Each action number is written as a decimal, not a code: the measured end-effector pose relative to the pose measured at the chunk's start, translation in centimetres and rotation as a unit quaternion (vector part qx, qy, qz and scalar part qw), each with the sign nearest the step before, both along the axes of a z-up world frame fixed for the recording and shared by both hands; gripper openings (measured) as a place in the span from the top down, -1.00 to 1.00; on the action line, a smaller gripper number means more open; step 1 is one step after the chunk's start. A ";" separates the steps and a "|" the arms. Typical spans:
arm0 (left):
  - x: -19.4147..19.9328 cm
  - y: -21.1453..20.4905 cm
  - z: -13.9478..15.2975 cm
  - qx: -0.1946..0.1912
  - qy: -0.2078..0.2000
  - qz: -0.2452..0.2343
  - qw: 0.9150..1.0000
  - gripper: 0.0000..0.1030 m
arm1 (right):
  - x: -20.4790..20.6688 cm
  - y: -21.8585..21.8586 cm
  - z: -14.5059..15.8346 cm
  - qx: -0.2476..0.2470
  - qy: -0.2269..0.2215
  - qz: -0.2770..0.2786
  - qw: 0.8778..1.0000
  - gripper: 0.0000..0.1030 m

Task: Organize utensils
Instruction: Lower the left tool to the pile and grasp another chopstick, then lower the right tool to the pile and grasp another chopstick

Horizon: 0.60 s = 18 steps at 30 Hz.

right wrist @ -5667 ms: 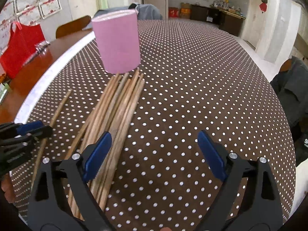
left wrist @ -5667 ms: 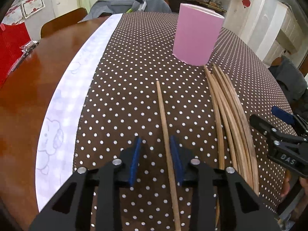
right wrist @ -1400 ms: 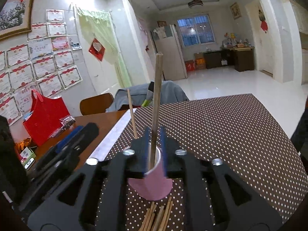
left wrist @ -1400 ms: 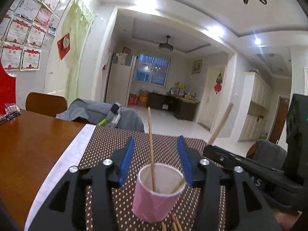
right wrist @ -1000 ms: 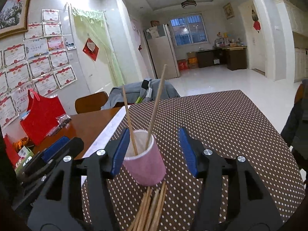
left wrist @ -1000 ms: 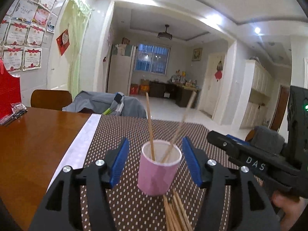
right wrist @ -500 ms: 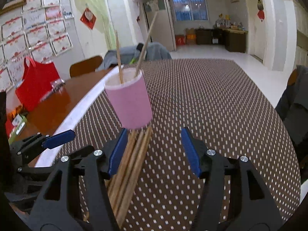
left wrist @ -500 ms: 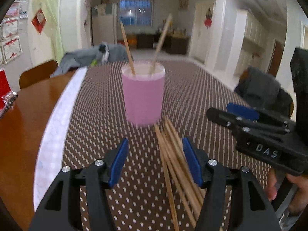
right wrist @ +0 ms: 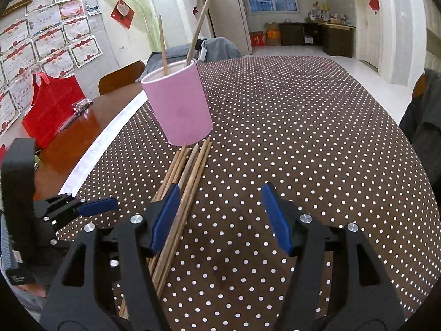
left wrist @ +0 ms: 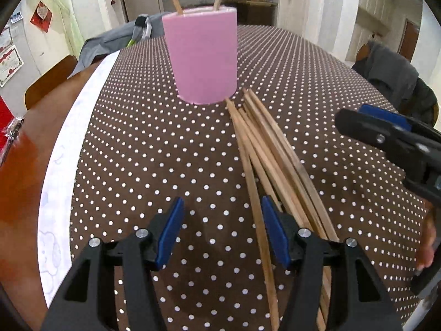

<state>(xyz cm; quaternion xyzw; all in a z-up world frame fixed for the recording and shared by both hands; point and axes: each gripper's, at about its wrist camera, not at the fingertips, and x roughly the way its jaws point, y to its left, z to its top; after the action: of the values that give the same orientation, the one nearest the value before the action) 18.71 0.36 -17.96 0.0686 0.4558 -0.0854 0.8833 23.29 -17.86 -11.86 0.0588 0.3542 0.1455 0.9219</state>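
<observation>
A pink cup [left wrist: 204, 55] [right wrist: 179, 104] stands on the dotted cloth with two chopsticks [right wrist: 162, 44] upright in it. A bundle of wooden chopsticks [left wrist: 273, 160] [right wrist: 190, 173] lies on the cloth in front of the cup. My left gripper [left wrist: 222, 220] is open above the bundle's left edge, and one stick runs just inside its right finger. My right gripper [right wrist: 220, 209] is open with its jaws opening. The bundle's right edge shows beside its left finger; nothing is pinched. Each gripper shows in the other's view: right gripper [left wrist: 386, 135], left gripper [right wrist: 82, 207].
A white cloth border [left wrist: 69, 151] runs along the left, with bare wooden table beyond it. A red bag [right wrist: 49, 110] sits on that wood. A wooden chair [right wrist: 121, 77] and a grey jacket [left wrist: 386, 74] flank the table.
Both grippers have come down from the cup's rim and tipped toward the bundle on the cloth. The right jaws, shut on a chopstick earlier, let it go in the cup and have widened.
</observation>
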 end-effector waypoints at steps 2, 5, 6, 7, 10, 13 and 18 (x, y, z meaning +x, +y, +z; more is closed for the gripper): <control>0.7 0.0 0.1 -0.001 0.007 0.010 1.000 -0.14 | 0.0 -0.2 -0.1 0.001 0.002 0.001 1.000 -0.20; 2.0 -0.2 0.3 0.004 0.014 0.022 1.000 -0.14 | 0.0 -0.3 -0.3 0.003 0.008 0.001 1.000 -0.20; 2.5 -0.3 0.4 0.004 0.017 0.027 0.999 -0.14 | 0.0 -0.3 -0.4 0.003 0.009 0.002 1.000 -0.20; 2.8 -0.3 0.4 0.003 0.018 0.030 0.999 -0.13 | 0.0 -0.2 -0.5 0.002 0.010 0.003 1.000 -0.20; 3.2 -0.1 0.4 -0.009 0.014 0.043 0.999 0.12 | 0.1 0.2 -0.7 -0.001 0.017 0.009 1.000 -0.20; 2.6 0.3 0.5 -0.013 0.007 0.051 0.999 0.64 | 0.1 0.6 -0.9 -0.007 0.023 0.018 1.000 -0.20; 2.0 2.3 0.6 -0.034 0.009 0.096 0.995 0.87 | 0.3 2.2 -1.4 -0.018 0.039 0.036 0.998 -0.20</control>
<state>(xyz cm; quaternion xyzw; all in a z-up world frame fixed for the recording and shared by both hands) 20.74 2.64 -17.40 -0.0070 0.4648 -0.0161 0.8852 23.64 -15.63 -13.30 0.0345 0.3941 0.1701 0.9025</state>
